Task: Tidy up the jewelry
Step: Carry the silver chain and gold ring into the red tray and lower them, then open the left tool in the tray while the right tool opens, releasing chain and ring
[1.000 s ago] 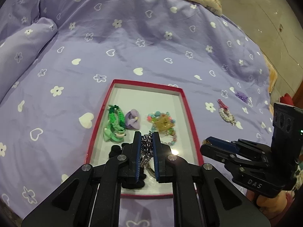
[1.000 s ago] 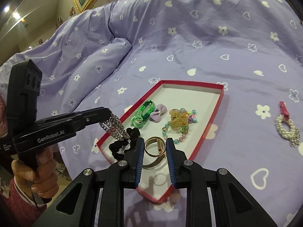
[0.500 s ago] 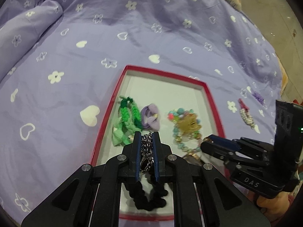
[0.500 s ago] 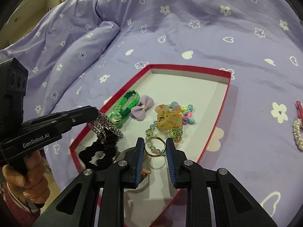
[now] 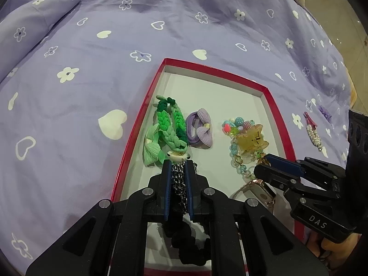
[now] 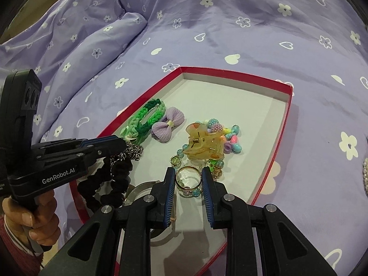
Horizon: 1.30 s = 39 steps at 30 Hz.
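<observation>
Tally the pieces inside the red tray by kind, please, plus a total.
In the tray:
Hair ties: 4 (green braid, green bow, purple bow, black scrunchie)
Claw clip: 1
Bead bracelet: 1
Gold ring: 1
Watch: 1
Chain, in left gripper: 1
Total: 9

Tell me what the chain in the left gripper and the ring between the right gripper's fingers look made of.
Chain: silvery metal, going by its glinting interlocked links.
Ring: a thin, polished gold-coloured band, probably metal; plating cannot be ruled out.
</observation>
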Tool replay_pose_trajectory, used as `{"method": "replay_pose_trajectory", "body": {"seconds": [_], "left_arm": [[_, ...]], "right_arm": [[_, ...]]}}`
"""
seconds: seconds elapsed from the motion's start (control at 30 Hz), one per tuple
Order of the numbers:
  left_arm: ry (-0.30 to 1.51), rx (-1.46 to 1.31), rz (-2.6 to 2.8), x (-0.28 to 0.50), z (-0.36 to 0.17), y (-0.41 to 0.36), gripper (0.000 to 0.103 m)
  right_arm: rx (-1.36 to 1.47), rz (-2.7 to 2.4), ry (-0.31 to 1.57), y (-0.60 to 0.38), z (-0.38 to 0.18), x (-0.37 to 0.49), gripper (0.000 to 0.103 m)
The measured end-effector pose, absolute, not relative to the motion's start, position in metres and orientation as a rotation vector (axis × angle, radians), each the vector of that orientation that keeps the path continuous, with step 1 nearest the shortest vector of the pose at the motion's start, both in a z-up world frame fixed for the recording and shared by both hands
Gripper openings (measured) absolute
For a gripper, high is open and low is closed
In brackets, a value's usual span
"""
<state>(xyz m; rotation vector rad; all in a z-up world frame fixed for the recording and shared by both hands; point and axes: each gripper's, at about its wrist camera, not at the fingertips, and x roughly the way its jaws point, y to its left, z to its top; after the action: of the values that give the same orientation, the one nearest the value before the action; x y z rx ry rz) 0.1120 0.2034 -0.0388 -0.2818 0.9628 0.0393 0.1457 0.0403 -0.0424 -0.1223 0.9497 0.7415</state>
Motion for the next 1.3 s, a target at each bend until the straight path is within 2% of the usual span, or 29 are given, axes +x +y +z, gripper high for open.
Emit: {"method": "replay_pose_trajectory", "body": {"seconds": [1.07,1.3], "left_arm": [[0.949,-0.27,0.048,0.104,-0.028,0.2,0.011],[0.944,-0.267,0.055,0.101,-0.025,0.198,0.021]], "right_arm": [[-0.116,0.747,0.951,0.041,-0.04,0.141,0.028],[-0.094,0.746,0.934,0.037,-0.033,0.138,0.03]]}}
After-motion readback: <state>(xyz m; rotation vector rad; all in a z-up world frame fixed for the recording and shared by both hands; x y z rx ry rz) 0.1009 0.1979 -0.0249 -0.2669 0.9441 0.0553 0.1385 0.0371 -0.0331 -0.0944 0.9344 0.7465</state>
